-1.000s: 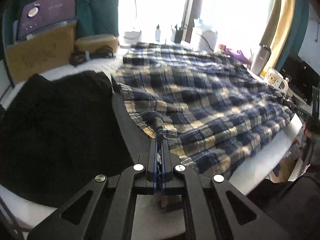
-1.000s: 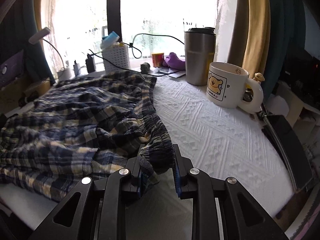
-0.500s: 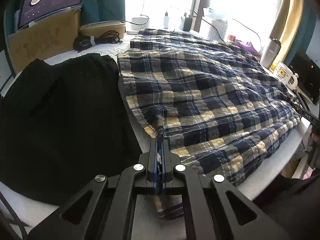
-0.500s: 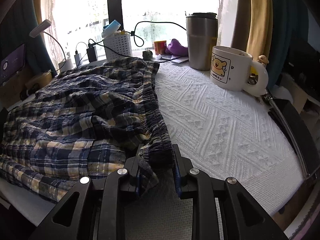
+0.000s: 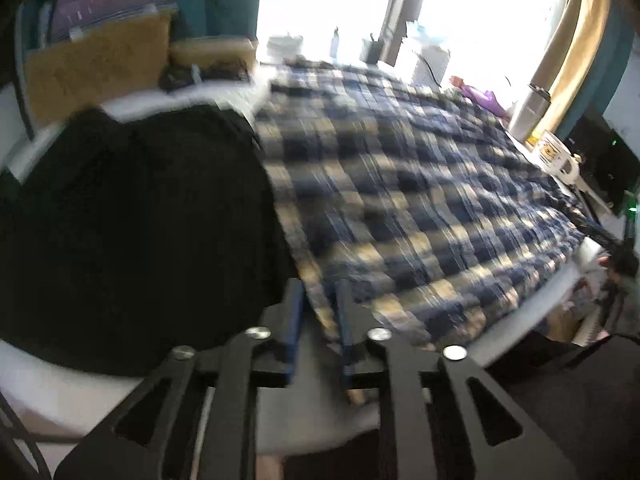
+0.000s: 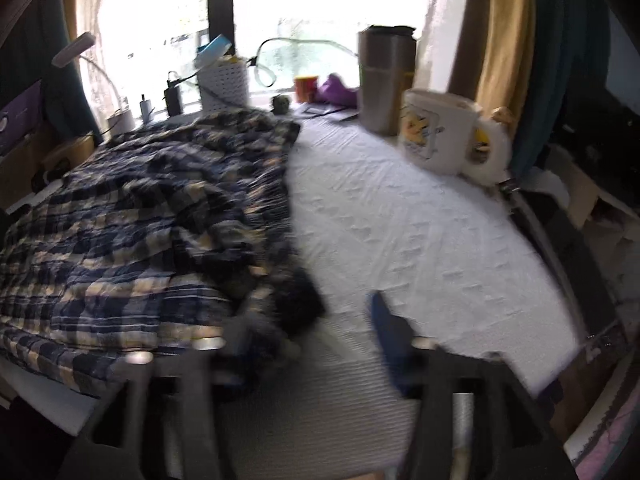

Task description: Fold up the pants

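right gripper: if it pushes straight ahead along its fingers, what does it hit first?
Probably the white bedspread: the right gripper, jaws opening, points down at bare cover. The plaid pants lie just beside the left finger, with a corner between the jaws. The mug sits much farther back. Blur makes depth uncertain.

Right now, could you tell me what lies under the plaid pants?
The plaid pants lie spread on a white textured cover, which shows bare beside them. A black garment borders their other side. Whatever sits directly beneath the fabric is covered.
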### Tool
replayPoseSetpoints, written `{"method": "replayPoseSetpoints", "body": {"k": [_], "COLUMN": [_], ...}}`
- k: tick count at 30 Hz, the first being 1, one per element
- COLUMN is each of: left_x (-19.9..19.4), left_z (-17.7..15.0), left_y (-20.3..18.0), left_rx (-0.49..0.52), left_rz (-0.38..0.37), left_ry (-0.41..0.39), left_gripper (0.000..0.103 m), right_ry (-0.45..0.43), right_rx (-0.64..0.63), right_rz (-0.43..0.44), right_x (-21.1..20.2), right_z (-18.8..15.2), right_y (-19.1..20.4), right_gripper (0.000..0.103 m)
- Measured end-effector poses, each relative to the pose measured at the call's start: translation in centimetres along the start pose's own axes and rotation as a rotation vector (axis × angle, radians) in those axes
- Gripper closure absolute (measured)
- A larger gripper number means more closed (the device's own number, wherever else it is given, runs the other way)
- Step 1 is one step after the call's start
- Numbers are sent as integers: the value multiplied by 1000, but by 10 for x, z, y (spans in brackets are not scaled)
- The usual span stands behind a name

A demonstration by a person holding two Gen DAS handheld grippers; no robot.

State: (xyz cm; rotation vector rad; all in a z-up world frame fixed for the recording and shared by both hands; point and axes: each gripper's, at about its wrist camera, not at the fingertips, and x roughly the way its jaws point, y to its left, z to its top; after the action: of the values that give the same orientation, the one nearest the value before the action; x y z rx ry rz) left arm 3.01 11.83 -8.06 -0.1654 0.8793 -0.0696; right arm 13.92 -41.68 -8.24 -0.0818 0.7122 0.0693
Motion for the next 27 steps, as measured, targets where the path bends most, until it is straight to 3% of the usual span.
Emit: {"method": "replayPoseSetpoints", "body": {"k": [1,3,5,8,12,15,21,27], "left_x": [-8,-18,-19,5,57,98,143,174], "left_z": [7,23,45,87,135,157,165,173], "left_y": [4,12,23,37,30,21,14,23], "left_rx": [10,19,17,11,37,60,96,59], "left_rz": [15,26,21,7,-28,26,52,31], "left_ry": [-37,-99,-165,-202,-169,-122,-44,67], "left_gripper": [72,57,49,45,45,45,45,45], "right_ry": [-21,-48,-78,-109,-117,-98,-8,65], "right_rx": [11,22,7,-70,-151,-202,-228,-267], "right_rz": [5,17,13,29,66,93,116,165], "right_x": [-6,-16,-23,-21,4,37,105,167], "right_z": [2,10,23,54,101,135,162,176], "right_y": [-5,-12,-15,-12,-5,8,27,47], "right_gripper": [25,25,25,25,25,25,25,25]}}
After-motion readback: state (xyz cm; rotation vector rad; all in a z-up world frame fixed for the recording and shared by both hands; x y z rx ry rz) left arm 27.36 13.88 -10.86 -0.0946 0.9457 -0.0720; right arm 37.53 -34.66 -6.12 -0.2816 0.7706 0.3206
